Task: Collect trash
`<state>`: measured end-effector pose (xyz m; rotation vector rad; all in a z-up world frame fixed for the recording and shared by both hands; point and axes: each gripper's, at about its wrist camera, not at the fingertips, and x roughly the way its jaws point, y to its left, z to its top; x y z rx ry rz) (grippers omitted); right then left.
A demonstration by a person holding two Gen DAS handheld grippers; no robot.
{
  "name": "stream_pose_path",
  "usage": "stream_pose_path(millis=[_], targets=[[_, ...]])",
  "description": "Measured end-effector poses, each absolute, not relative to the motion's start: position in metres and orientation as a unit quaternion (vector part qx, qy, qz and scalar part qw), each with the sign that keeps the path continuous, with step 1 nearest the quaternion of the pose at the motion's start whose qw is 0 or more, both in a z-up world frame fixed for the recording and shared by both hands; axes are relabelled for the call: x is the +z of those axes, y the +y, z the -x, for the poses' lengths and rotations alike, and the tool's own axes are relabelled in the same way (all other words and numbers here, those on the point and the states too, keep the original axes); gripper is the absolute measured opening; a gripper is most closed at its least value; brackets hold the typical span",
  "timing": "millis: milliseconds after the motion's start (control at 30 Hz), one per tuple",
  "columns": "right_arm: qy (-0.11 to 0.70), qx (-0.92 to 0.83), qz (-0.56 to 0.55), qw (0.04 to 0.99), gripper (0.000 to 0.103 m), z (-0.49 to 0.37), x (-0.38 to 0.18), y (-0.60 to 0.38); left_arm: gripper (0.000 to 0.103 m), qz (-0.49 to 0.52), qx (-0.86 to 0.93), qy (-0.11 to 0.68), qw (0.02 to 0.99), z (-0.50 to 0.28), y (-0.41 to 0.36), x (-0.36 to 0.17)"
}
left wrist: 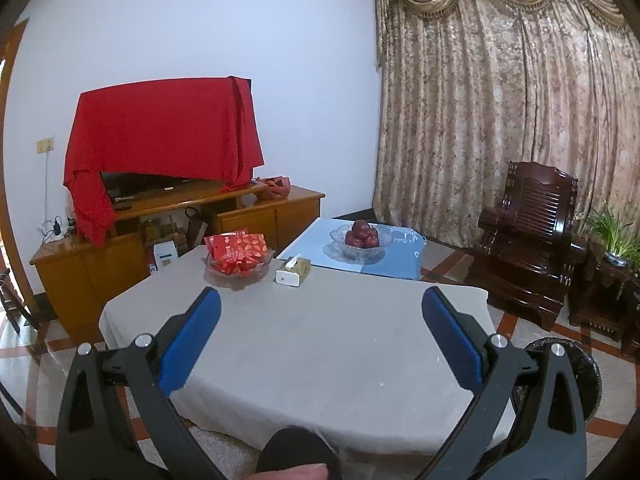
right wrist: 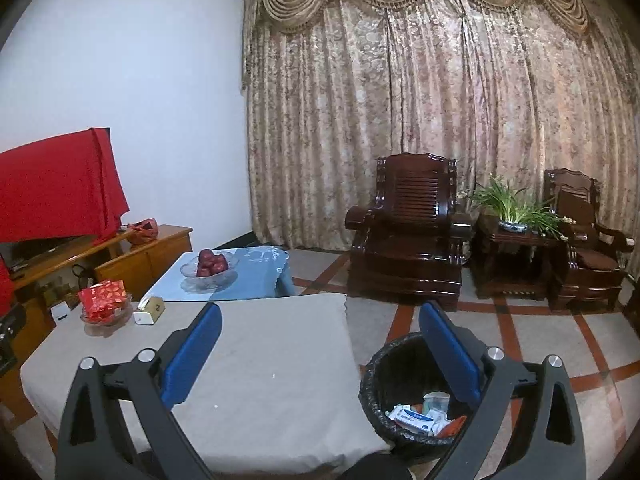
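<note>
On the floor just off the table's (right wrist: 280, 360) right edge, bin (right wrist: 384, 364) w/ black liner holds trash (right wrist: 420, 414): white packet, wrappers.

Left gripper (left wrist: 320, 320) and right gripper (right wrist: 320, 332): both wide open, nothing held.

Far edge: glass dish (left wrist: 240, 272) w/ red packets, tissue box (left wrist: 294, 270).

Risk: tissue box or packets mistaken for trash.

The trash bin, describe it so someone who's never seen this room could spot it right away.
Start at the grey-covered table in the middle of the room, then look at the floor just off its right edge. The trash bin stands there, round and lined with a black bag, with white packets and wrappers inside. Nothing else near the table is black or sits on the floor.
</note>
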<state>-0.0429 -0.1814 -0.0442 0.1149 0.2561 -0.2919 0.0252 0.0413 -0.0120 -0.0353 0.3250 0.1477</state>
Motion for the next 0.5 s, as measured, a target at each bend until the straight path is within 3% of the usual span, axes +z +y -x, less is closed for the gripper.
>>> stream_pose_path(millis=[500], targets=[[0.116, -0.140, -0.041, 0.982, 0.097, 0.051, -0.046, -0.167, 0.098, 0.020, 0.083, 0.151, 0.985, -0.007, 0.043, -0.012]])
